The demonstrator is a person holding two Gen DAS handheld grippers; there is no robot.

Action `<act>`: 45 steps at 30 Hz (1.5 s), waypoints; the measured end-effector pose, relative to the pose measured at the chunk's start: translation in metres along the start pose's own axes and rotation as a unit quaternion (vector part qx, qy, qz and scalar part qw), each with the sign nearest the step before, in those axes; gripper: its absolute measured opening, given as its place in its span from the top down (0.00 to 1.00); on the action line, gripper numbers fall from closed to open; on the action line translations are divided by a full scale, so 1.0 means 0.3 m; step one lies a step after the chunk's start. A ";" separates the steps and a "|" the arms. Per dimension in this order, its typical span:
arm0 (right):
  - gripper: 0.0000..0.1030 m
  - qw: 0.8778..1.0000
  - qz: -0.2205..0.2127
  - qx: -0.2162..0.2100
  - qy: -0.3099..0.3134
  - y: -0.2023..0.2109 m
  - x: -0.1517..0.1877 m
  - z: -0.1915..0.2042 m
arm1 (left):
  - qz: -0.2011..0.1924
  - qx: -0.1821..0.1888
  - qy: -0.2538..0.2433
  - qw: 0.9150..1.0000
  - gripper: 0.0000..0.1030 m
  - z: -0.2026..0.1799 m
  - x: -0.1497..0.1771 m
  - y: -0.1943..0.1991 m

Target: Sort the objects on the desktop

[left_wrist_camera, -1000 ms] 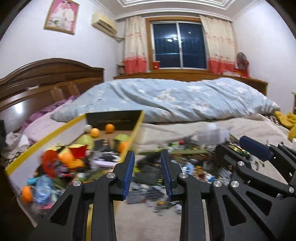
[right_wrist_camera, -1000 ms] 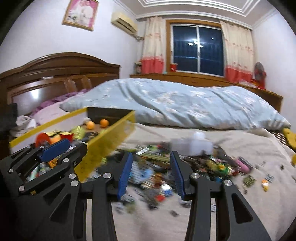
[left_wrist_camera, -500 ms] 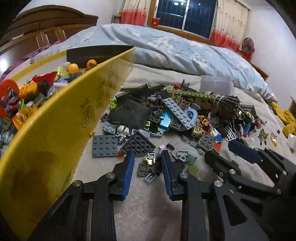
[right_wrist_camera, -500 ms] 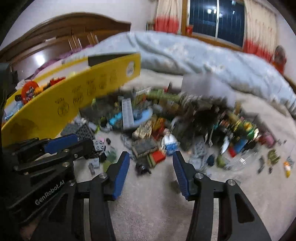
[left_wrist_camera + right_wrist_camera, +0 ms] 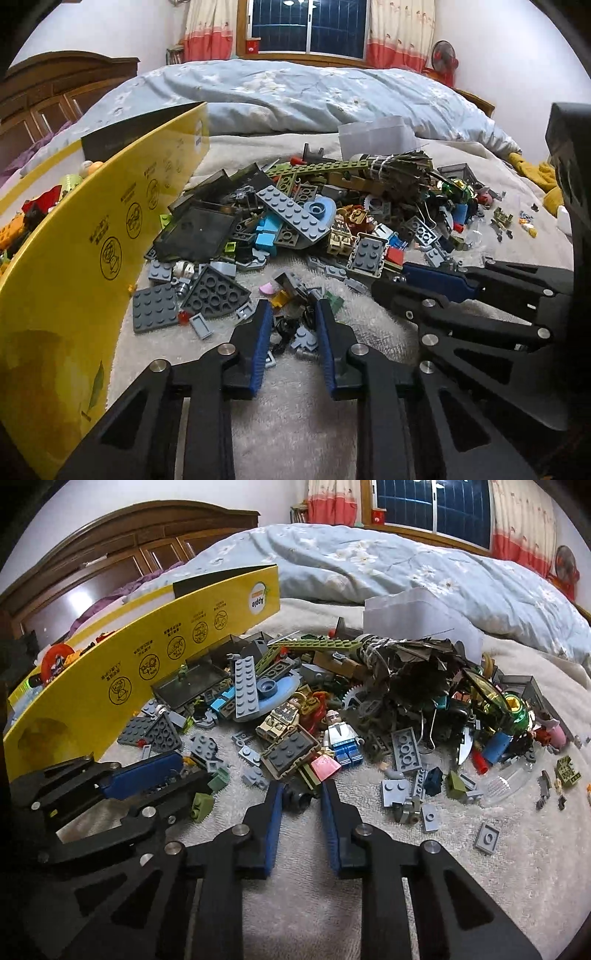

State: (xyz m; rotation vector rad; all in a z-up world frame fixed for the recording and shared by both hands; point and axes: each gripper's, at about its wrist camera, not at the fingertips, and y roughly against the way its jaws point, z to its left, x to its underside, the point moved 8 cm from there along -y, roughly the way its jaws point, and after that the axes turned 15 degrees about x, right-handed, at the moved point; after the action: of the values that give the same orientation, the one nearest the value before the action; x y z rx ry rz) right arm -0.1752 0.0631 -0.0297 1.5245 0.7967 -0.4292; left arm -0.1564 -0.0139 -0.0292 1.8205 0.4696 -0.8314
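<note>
A heap of toy bricks (image 5: 314, 218) lies on a beige blanket; it also shows in the right wrist view (image 5: 332, 701). My left gripper (image 5: 293, 314) is open, low over small loose pieces (image 5: 295, 332) at the heap's near edge, which lie between its fingers. My right gripper (image 5: 301, 790) is open, its tips around a small dark piece (image 5: 299, 797) just below a pink brick (image 5: 325, 766) and a minifigure (image 5: 341, 738). Each gripper shows in the other's view: the right one (image 5: 436, 284), the left one (image 5: 147, 771).
A yellow cardboard box (image 5: 92, 251) with toys inside stands at the left, its wall close to the left gripper. A clear plastic container (image 5: 373, 136) stands behind the heap. A blue quilt (image 5: 295, 96) lies beyond. Scattered small bricks (image 5: 487, 834) lie to the right.
Both grippers have tilted down and moved forward to the heap's near edge. Their tips now sit low among the loose pieces. Both stay open.
</note>
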 end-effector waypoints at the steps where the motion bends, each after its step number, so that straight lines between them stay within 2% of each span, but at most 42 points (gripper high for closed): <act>1: 0.81 1.000 -0.001 -0.002 -0.002 0.001 0.000 -0.001 | 0.000 0.004 0.000 1.000 0.77 -0.003 -0.002 -0.003; 6: 0.81 1.000 -0.007 -0.003 -0.008 0.002 -0.010 -0.002 | 0.002 0.014 -0.004 1.000 0.83 -0.010 -0.004 -0.011; 9: 0.81 1.000 -0.017 -0.007 -0.013 0.015 -0.016 -0.004 | -0.003 0.006 -0.011 1.000 0.88 -0.015 -0.003 -0.006; 15: 0.81 0.996 -0.071 -0.040 -0.036 0.095 -0.045 -0.013 | -0.064 -0.003 -0.043 0.997 0.90 -0.041 -0.011 0.098; 18: 0.81 0.994 -0.102 -0.045 -0.011 0.163 -0.042 -0.009 | -0.081 -0.002 -0.073 0.994 0.90 -0.061 0.007 0.160; 24: 0.81 0.990 -0.099 0.002 0.102 0.201 0.038 0.010 | -0.052 0.063 -0.093 0.992 0.90 -0.114 0.085 0.216; 27: 0.80 0.986 -0.052 0.005 0.156 0.146 0.134 0.032 | -0.022 0.090 -0.094 0.991 0.90 -0.132 0.131 0.204; 28: 0.79 0.986 -0.047 0.011 0.163 0.138 0.151 0.034 | 0.002 0.102 -0.097 0.990 0.88 -0.137 0.160 0.190; 29: 0.75 0.985 -0.057 0.013 0.160 0.151 0.156 0.029 | 0.020 0.107 -0.097 0.989 0.80 -0.139 0.179 0.175; 30: 0.61 0.986 -0.057 0.011 0.154 0.160 0.163 0.021 | 0.048 0.101 -0.095 0.989 0.75 -0.131 0.211 0.148; 32: 0.41 0.993 -0.042 -0.010 0.110 0.172 0.193 -0.014 | 0.020 0.093 -0.115 0.989 0.73 -0.144 0.221 0.162; 33: 0.37 0.996 -0.037 -0.031 0.079 0.183 0.218 -0.040 | 0.019 0.087 -0.123 0.988 0.72 -0.147 0.226 0.163; 35: 0.33 0.997 -0.046 -0.061 0.035 0.216 0.267 -0.088 | 0.017 0.080 -0.137 0.987 0.72 -0.156 0.229 0.159; 37: 0.33 0.996 -0.067 -0.055 0.024 0.240 0.288 -0.108 | 0.014 0.088 -0.132 0.987 0.72 -0.148 0.224 0.154; 39: 0.33 0.997 -0.061 -0.039 0.041 0.233 0.268 -0.073 | 0.013 0.096 -0.121 0.988 0.72 -0.143 0.225 0.156; 41: 0.33 0.995 -0.071 -0.045 0.060 0.228 0.230 -0.038 | 0.019 0.094 -0.121 0.988 0.72 -0.145 0.230 0.162; 43: 0.33 0.996 -0.048 -0.049 0.049 0.195 0.218 -0.035 | 0.025 0.081 -0.118 0.989 0.71 -0.138 0.235 0.162; 45: 0.33 0.996 -0.030 -0.083 0.003 0.178 0.198 -0.063 | 0.011 0.071 -0.088 0.993 0.67 -0.126 0.244 0.180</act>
State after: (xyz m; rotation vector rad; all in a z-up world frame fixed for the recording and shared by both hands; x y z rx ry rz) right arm -0.1004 0.0971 -0.0303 1.3512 0.8647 -0.3932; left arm -0.0587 -0.0046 -0.0387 1.8583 0.2814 -1.0224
